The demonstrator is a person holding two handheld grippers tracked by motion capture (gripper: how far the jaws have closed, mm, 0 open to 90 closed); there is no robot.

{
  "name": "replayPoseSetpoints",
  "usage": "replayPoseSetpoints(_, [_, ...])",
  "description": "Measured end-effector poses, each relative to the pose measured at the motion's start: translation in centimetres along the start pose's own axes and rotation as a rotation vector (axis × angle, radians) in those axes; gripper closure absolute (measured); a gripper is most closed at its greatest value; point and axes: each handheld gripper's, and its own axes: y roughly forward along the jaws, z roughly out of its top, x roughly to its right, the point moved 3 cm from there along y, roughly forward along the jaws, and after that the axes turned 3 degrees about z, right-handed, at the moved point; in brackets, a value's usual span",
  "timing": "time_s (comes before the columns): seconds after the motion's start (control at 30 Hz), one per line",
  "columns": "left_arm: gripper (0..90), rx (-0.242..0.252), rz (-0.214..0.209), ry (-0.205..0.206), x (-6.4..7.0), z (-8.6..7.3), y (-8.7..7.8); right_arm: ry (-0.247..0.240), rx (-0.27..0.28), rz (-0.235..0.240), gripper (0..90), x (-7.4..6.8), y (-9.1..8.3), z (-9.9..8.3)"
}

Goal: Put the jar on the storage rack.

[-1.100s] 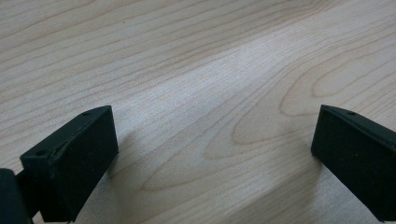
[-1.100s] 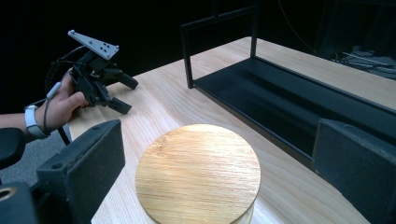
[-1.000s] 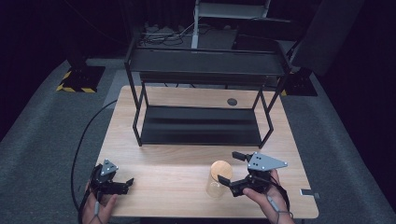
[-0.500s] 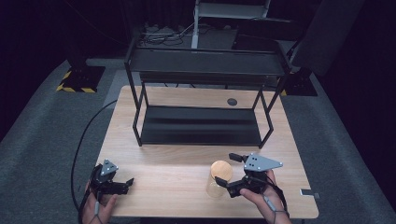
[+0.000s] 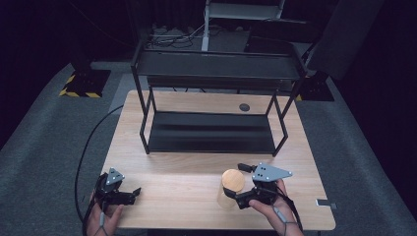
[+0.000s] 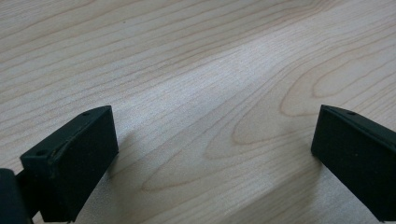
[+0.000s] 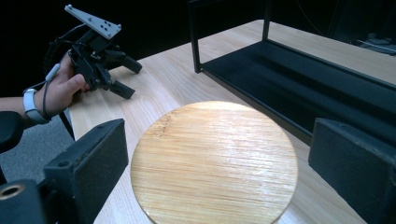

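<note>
A round canister (image 5: 227, 197) with a bamboo lid (image 5: 232, 180) stands upright near the table's front, right of centre. My right gripper (image 5: 239, 185) is open, with one jaw on each side of the canister near lid height. In the right gripper view the lid (image 7: 214, 158) lies between the two black jaws of that gripper (image 7: 217, 135), with gaps on both sides. My left gripper (image 5: 134, 195) rests low at the front left corner, open over bare wood (image 6: 201, 84) with nothing between its jaws. The right gripper view has the left gripper (image 7: 128, 79) farther off, in a hand.
A black two-tier metal rack (image 5: 211, 132) stands across the back half of the wooden table (image 5: 182, 172). Behind it lies a small dark disc (image 5: 244, 107). A small pale tag (image 5: 325, 202) sits at the front right edge. A cable (image 5: 86, 152) trails off the left side.
My right gripper has slid left toward the canister, and its open jaws now straddle it. The left gripper has stayed in place.
</note>
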Motion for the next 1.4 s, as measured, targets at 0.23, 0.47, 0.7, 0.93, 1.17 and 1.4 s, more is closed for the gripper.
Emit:
replayPoseSetpoints(0.23, [0.5, 0.0, 0.0, 0.0, 0.0, 0.0, 0.0, -0.007, -0.015, 0.002, 8.7, 0.04, 0.44, -0.49])
replayPoseSetpoints(0.47, [0.5, 0.0, 0.0, 0.001, -0.01, 0.0, 0.0, -0.02, -0.034, 0.004, 13.0, -0.07, 0.74, -0.74])
replayPoseSetpoints(0.7, [0.5, 0.0, 0.0, 0.0, 0.0, 0.0, 0.0, -0.04, -0.059, 0.0, 20.0, -0.12, 0.86, -0.93])
replayPoseSetpoints(0.93, [0.5, 0.0, 0.0, 0.001, -0.01, 0.0, 0.0, -0.042, -0.06, 0.008, 23.4, -0.2, 0.81, -0.9])
replayPoseSetpoints(1.17, [0.5, 0.0, 0.0, 0.001, -0.01, 0.0, 0.0, -0.047, -0.071, 0.01, 23.8, -0.2, 0.75, -0.76])
replayPoseSetpoints(1.4, [0.4, 0.0, 0.0, 0.001, -0.01, 0.0, 0.0, -0.057, -0.084, 0.009, 23.9, -0.26, 0.6, -0.48])
